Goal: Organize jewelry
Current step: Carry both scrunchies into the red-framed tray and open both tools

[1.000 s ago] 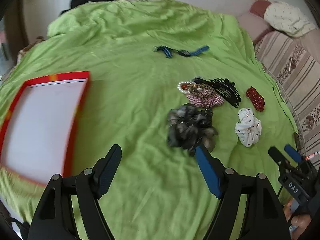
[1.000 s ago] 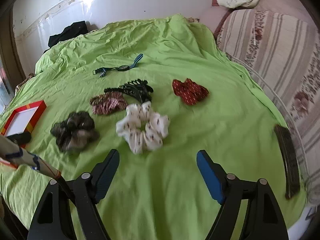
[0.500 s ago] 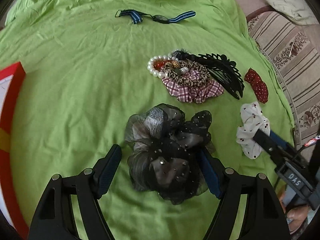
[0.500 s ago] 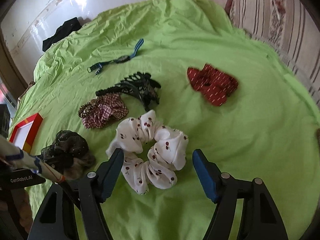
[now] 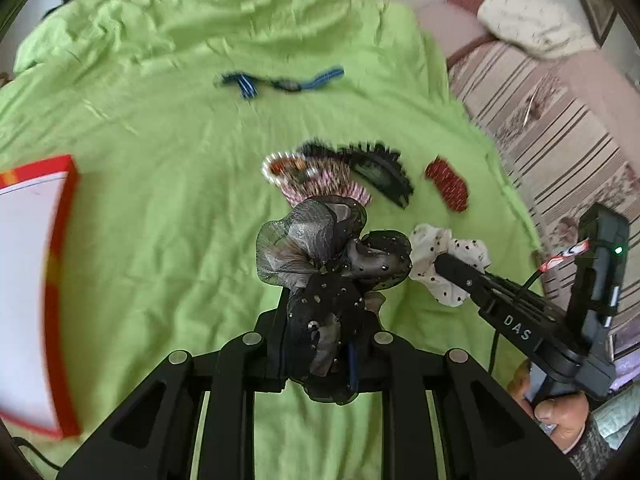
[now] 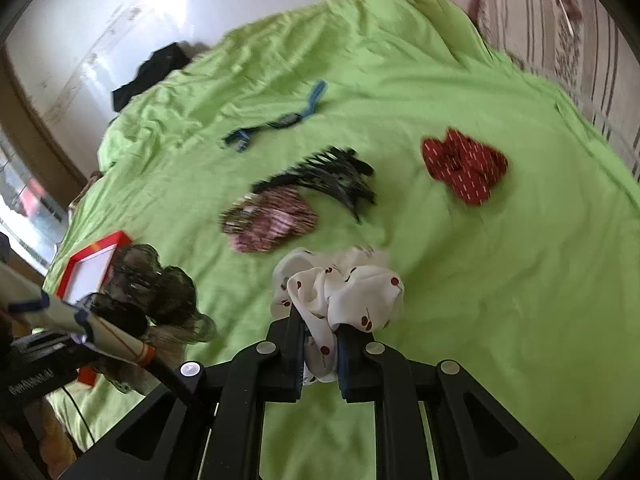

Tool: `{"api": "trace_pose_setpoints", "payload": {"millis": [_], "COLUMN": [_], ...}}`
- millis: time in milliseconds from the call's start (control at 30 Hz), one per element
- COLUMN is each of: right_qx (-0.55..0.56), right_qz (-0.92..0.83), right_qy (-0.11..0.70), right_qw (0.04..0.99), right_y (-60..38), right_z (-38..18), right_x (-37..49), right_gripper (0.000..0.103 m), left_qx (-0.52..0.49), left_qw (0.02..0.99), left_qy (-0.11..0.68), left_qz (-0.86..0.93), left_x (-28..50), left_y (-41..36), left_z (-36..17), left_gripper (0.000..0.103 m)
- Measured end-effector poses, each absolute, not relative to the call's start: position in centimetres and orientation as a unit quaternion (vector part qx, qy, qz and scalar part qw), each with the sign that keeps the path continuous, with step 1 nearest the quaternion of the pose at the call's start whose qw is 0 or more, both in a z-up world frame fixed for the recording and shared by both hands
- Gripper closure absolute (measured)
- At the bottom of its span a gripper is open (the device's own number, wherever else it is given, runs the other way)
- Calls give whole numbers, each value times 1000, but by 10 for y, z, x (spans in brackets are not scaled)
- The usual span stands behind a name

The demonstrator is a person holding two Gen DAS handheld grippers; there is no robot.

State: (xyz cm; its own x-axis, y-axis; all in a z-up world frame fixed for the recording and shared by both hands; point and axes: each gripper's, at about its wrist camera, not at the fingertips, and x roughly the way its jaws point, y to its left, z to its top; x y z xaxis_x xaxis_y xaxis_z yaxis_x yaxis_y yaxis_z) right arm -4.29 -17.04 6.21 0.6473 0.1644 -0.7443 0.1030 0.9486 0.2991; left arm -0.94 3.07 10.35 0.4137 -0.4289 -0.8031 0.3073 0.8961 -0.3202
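A black sheer scrunchie (image 5: 320,248) is pinched between the closing jaws of my left gripper (image 5: 320,320), bunched up and lifted a little off the green sheet. My right gripper (image 6: 320,336) has its jaws closing on a white scrunchie with red cherries (image 6: 340,284), which bulges above the pads. In the left wrist view the right gripper (image 5: 448,264) reaches in from the right on that white scrunchie (image 5: 468,248). The black scrunchie (image 6: 160,288) also shows at the left of the right wrist view.
A red-rimmed white box (image 5: 56,280) lies at the left. On the green sheet (image 5: 160,160) lie a plaid scrunchie (image 6: 272,220), a pearl bracelet (image 5: 272,168), a black claw clip (image 6: 328,180), a red scrunchie (image 6: 464,168) and a blue strap (image 6: 280,120). A striped sofa (image 5: 560,140) borders the right.
Both grippers came down over their scrunchies and went from wide open to shut on them. The black scrunchie has been gathered and raised slightly.
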Motion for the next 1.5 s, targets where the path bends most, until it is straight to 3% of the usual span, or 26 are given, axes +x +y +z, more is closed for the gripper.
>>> {"api": "trace_pose_setpoints", "payload": {"millis": [400,733,933,1000,1100,1233,1267,1500], "right_qx": [70,-4,-31,-29,-33,-7,-3,-5], "right_qz": [106,202,226,226,222,215,213,202], "right_qy": [398,426,443,452,465,463,458,461], "right_qw": [908,882,867,862,856,860,863,864], "right_y": [-62,96,168,181,191,178,173,139], "right_z": [129,125,94,79,61,63,66,69], "right_x": [-48,27,83,101,120,121,118,75], "right_gripper": [90,90,90,89,82,44,39,37], "left_qx": [-114,-137,-146,-145,-153,-165,-163,-172], "left_qw": [874,862,848,849,852,855,856,870], "left_qy": [463,487,505,501,493,488,486,459], "left_qz": [-97,12,63,78,86,71,69,54], "left_x": [-23,57,99,109,116,111,108,77], "left_y": [200,337,395,406,417,418,417,410], "left_z": [152,118,80,75,70,68,69,91], "left_gripper": [81,79,79,74,64,53,50,41]}}
